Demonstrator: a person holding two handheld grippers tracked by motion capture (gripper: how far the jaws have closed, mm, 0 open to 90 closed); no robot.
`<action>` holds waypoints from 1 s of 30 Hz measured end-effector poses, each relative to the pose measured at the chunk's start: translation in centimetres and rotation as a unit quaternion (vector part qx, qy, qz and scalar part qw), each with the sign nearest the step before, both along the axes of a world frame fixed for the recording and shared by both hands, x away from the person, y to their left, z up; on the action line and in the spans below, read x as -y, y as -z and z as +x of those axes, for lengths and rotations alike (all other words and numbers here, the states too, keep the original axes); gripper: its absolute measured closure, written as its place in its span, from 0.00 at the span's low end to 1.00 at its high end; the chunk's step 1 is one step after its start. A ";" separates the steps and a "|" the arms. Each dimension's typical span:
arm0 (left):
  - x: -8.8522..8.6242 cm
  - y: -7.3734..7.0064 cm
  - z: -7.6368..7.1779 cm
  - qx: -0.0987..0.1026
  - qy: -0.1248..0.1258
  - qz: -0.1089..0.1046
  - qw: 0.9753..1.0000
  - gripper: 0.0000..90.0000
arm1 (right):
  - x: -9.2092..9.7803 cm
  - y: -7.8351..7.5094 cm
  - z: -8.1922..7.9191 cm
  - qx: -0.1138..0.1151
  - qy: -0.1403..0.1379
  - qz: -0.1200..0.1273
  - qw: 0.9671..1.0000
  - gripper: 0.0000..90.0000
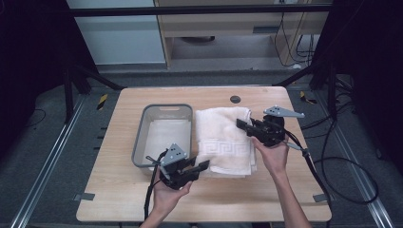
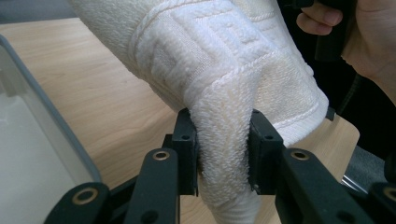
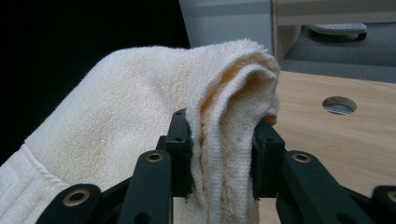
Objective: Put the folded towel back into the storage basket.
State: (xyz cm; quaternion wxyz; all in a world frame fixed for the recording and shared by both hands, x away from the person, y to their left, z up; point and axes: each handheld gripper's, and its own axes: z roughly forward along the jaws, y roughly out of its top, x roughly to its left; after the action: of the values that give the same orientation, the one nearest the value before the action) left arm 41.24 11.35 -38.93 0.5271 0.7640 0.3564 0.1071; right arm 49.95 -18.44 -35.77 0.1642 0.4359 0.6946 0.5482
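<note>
A folded cream towel with a woven key-pattern band lies on the wooden table, right of a grey plastic bin. My left gripper is at the towel's near-left corner, and in the left gripper view its jaws are shut on a bunched fold of towel. My right gripper is at the towel's right edge. In the right gripper view its jaws pinch the layered towel edge, which humps up above them.
The grey bin stands open and looks empty, close to my left hand. A round cable hole sits in the table behind the towel. Cables trail from both grippers off the table's near and right sides.
</note>
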 end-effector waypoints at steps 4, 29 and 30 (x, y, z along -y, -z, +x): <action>-0.8 -0.5 0.0 0.006 -0.007 -0.003 1.000 0.76 | -0.9 -0.8 0.2 0.007 -0.004 -0.002 1.000 0.74; -5.0 -2.1 0.0 0.022 -0.043 -0.011 0.999 0.76 | -6.0 -3.6 1.1 0.029 -0.015 -0.014 0.999 0.74; -5.3 -2.2 0.0 0.022 -0.047 -0.012 0.999 0.76 | -6.1 -3.6 1.2 0.030 -0.015 -0.014 0.999 0.74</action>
State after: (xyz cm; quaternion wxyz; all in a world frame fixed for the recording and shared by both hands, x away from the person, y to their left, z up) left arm 41.24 16.62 -36.75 0.5388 0.7374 0.3810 0.1443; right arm 51.10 -12.31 -32.13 0.1822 0.4063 0.7034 0.5539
